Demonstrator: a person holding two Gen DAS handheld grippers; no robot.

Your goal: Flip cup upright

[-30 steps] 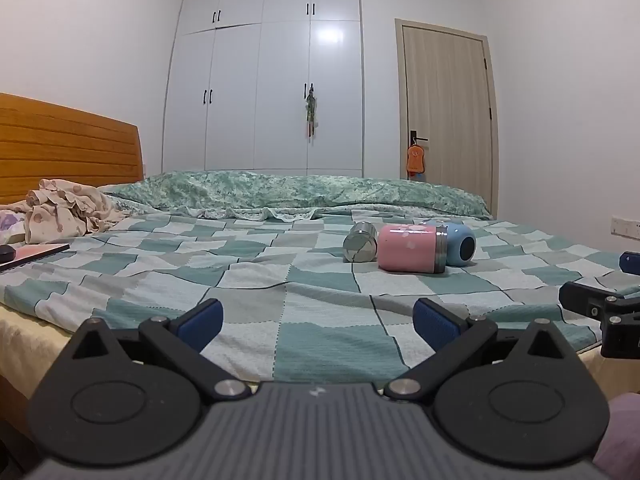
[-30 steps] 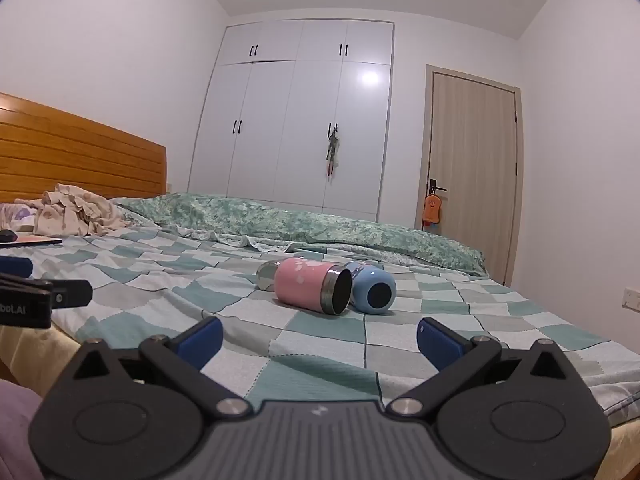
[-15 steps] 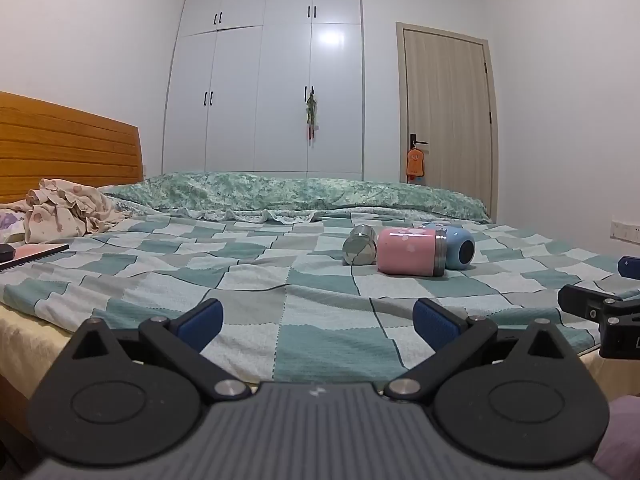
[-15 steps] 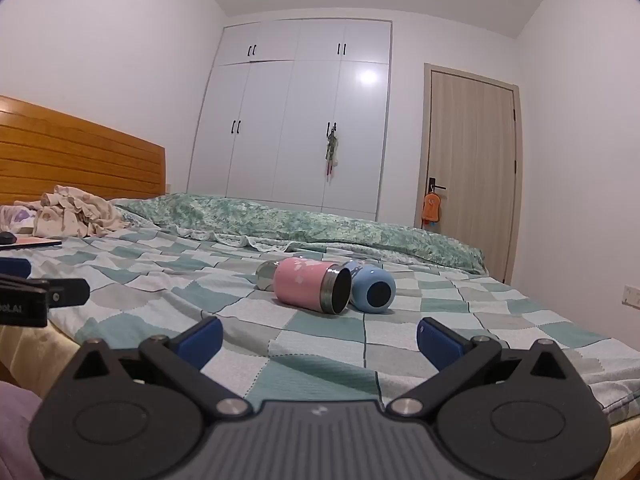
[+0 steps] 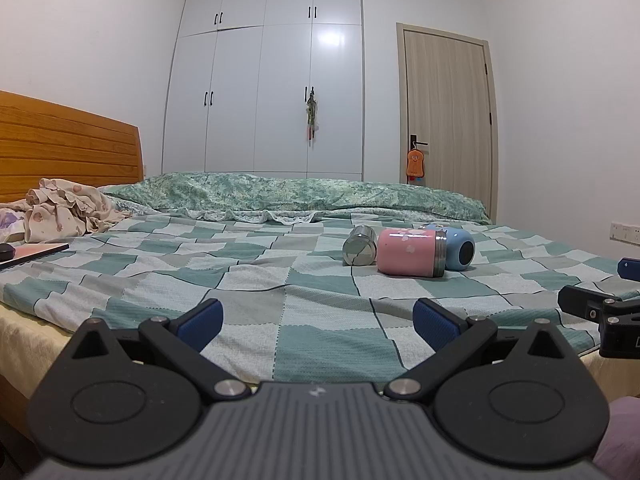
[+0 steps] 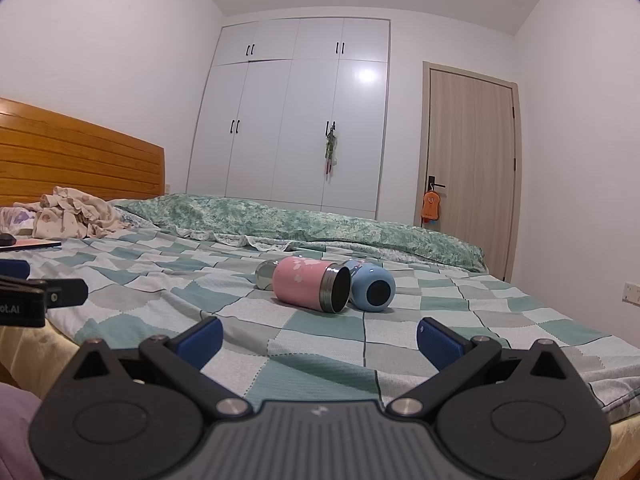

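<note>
While both grippers hang at the near edge of the bed (image 5: 248,280), the pink cup (image 5: 408,251) lies on its side on the checked cover, well ahead of them. Its steel-rimmed mouth faces right in the left wrist view and shows as a dark opening in the right wrist view (image 6: 310,289). A blue cup (image 5: 456,246) lies on its side too, touching the pink cup's mouth end, its base turned toward the cameras. A steel cup (image 5: 359,245) lies just beside the pink cup's other end, on the left.

The left gripper (image 5: 318,320) has its blue-padded fingers spread wide with nothing between them but the cover beyond. The right gripper (image 6: 320,336) is spread just as wide and holds nothing. Each shows at the edge of the other's view: the right at the far right of the left view (image 5: 600,312), the left at the far left of the right view (image 6: 36,296).

A green quilt (image 5: 300,194) is bunched along the far side of the bed. Crumpled clothes (image 5: 64,208) sit near the wooden headboard (image 5: 68,144). White wardrobes (image 5: 272,80) and a door (image 5: 448,120) stand behind.
</note>
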